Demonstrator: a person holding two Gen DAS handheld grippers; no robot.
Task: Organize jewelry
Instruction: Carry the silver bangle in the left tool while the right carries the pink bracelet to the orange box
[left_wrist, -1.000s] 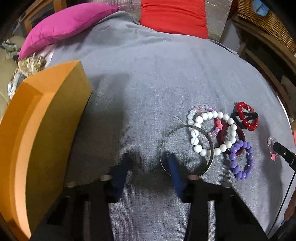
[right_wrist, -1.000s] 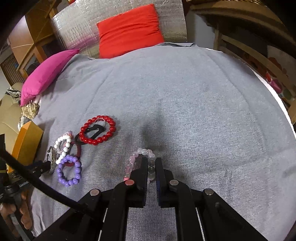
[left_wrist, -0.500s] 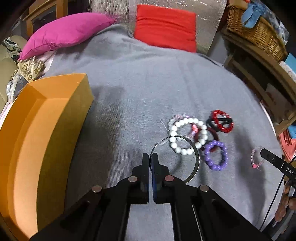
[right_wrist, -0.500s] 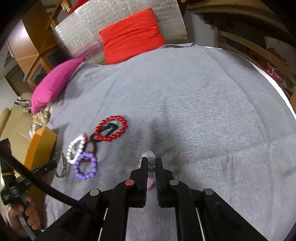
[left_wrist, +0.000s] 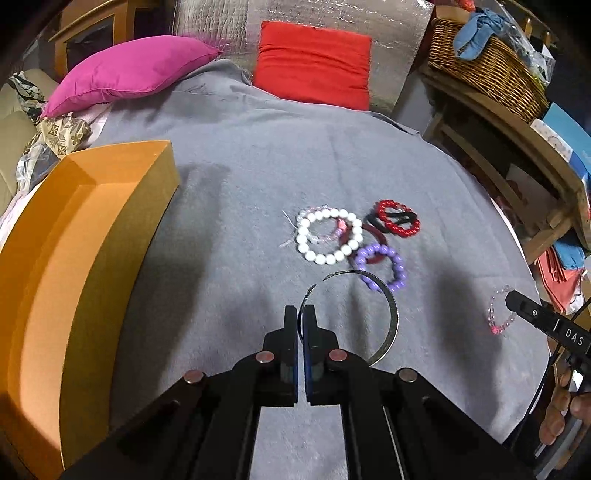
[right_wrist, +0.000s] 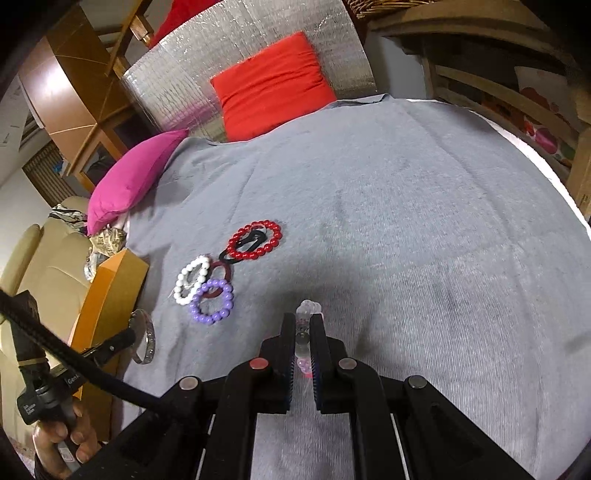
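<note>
My left gripper (left_wrist: 302, 309) is shut on a silver bangle (left_wrist: 392, 312) and holds it above the grey cloth; the bangle also shows in the right wrist view (right_wrist: 147, 339). My right gripper (right_wrist: 303, 318) is shut on a clear pink bead bracelet (right_wrist: 308, 307), which also shows in the left wrist view (left_wrist: 496, 312). On the cloth lie a white bead bracelet (left_wrist: 328, 235), a purple bead bracelet (left_wrist: 384, 266), a red bead bracelet (left_wrist: 399, 218) and dark hair ties (left_wrist: 376, 225). An open orange box (left_wrist: 74, 236) stands at the left.
A pink pillow (left_wrist: 129, 74) and a red pillow (left_wrist: 314, 62) lie at the back of the grey-covered bed (right_wrist: 406, 206). A wicker basket (left_wrist: 484, 70) sits on wooden shelving at the right. A beige sofa (right_wrist: 44, 258) stands beyond the box.
My left gripper has shut on the silver bangle and lifted it off the pile. My right gripper has risen with the pink bracelet in it.
</note>
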